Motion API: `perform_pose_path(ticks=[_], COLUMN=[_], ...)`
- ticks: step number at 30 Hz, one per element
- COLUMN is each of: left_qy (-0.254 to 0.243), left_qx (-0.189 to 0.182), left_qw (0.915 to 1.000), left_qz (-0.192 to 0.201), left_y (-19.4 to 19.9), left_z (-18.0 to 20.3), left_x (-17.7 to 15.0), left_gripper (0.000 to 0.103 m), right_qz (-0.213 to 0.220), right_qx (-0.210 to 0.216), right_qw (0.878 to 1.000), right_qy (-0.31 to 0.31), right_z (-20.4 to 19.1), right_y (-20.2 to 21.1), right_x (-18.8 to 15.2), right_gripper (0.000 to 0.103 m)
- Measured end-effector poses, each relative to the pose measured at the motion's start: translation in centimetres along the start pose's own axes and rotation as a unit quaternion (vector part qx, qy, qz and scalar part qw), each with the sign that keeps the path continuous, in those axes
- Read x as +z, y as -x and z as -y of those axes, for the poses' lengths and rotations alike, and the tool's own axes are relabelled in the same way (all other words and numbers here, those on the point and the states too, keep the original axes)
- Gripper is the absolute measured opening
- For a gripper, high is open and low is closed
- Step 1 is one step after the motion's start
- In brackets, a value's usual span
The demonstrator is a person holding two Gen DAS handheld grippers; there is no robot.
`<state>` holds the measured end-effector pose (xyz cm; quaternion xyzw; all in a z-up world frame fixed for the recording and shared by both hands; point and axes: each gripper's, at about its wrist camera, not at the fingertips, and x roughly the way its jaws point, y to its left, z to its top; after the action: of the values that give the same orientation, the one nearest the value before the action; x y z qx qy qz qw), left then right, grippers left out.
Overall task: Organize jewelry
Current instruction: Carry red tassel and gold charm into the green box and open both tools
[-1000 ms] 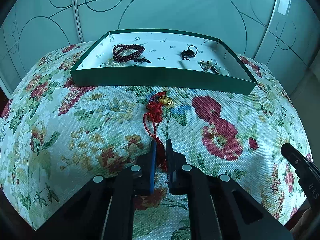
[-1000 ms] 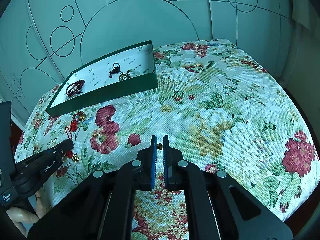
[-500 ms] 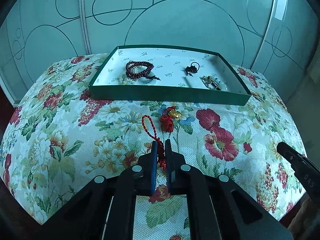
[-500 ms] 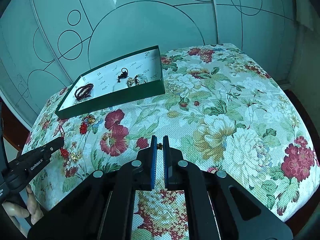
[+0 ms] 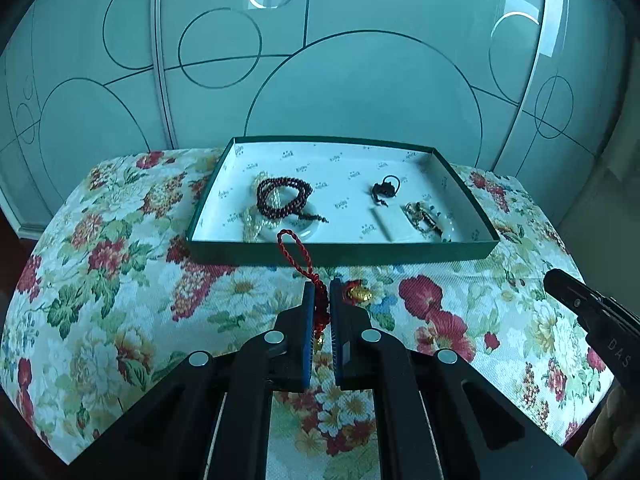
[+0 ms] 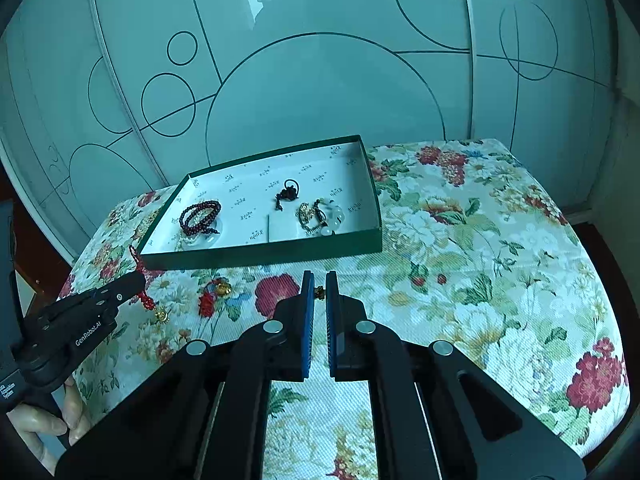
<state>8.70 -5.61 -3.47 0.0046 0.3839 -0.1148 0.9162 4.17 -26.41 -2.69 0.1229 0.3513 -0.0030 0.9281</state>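
Noting first what we cannot resolve:
Hidden or unclear: the small gold-brown piece at the right tongs' tips is too tiny for us to identify; part of the charm's knotted length lies concealed between the left pads; the holder's hand is cut off at the lower left corner of the right view.
Left tongs: closed on the red cord charm; we see its loop rising clear above the tips and a gold bead hanging below the pads, off the cloth.
Right tongs: closed on the small gold-brown piece, pinched at the very tips; the blue pads sit almost together.
Second charm: red knot with a gold piece, lying on the floral cloth just right of the left tips, not touching them as far as we can tell.
Green tray: beyond both tongs, on the cloth; white printed lining.
Tray contents: dark red bead bracelet at left, over pale beads we cannot make out; small dark knotted piece centre; gold and pale pieces at right, tangled, unclear.
Backdrop: frosted glass panels with circle lines.
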Motion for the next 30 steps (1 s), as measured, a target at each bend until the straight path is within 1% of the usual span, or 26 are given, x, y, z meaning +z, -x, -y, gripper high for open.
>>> perform_pose_path(ticks=[6,12,18,22,24,25,26,27,28,29,30], left_qy=[-0.017,-0.036,-0.054,-0.065,-0.072,-0.076,-0.078,-0.077,-0.074,-0.07,-0.066], left_qx=[-0.003,-0.001,0.005,0.006,0.002,0.002,0.002,0.003,0.003,-0.003,-0.008], left_qw=[0.9996,0.9989,0.9984,0.9979,0.9972,0.9968,0.9965,0.9965,0.9967,0.9972,0.9976], left_qz=[0.022,0.03,0.017,-0.006,-0.018,-0.024,-0.03,-0.033,-0.032,-0.027,-0.022], left_y=[-1.4,-4.7,-9.3,-12.5,-13.7,-14.1,-14.3,-14.3,-14.1,-13.7,-13.1], left_z=[-0.2,-0.1,0.6,1.2,1.4,1.5,1.6,1.5,1.4,1.2,1.1], left_x=[3.3,6.8,8.8,9.0,8.7,8.6,8.5,8.3,8.2,8.1,8.0], left_gripper=[0.007,0.007,0.007,0.007,0.008,0.01,0.015,0.027,0.035,0.049,0.054], right_qz=[0.009,0.008,-0.017,-0.047,-0.059,-0.061,-0.062,-0.059,-0.053,-0.047,-0.042], right_qx=[0.005,0.009,-0.008,-0.006,-0.006,-0.002,-0.002,0.0,0.0,-0.001,-0.002], right_qw=[1.0,1.0,1.0,0.999,0.998,0.998,0.998,0.998,0.999,0.999,0.999], right_qy=[0.011,0.012,0.024,0.014,0.007,0.002,-0.001,-0.001,-0.001,0.001,0.003], right_z=[-1.4,-2.2,-3.0,-2.7,-2.4,-2.3,-2.2,-2.2,-2.2,-2.2,-2.2], right_y=[-2.5,-6.5,-11.9,-15.4,-16.5,-16.8,-16.9,-16.6,-16.2,-15.6,-14.8], right_x=[2.9,6.4,8.2,8.2,8.1,8.0,7.9,7.8,7.8,7.7,7.5], right_gripper=[0.006,0.006,0.006,0.006,0.007,0.009,0.018,0.023,0.029,0.029,0.029])
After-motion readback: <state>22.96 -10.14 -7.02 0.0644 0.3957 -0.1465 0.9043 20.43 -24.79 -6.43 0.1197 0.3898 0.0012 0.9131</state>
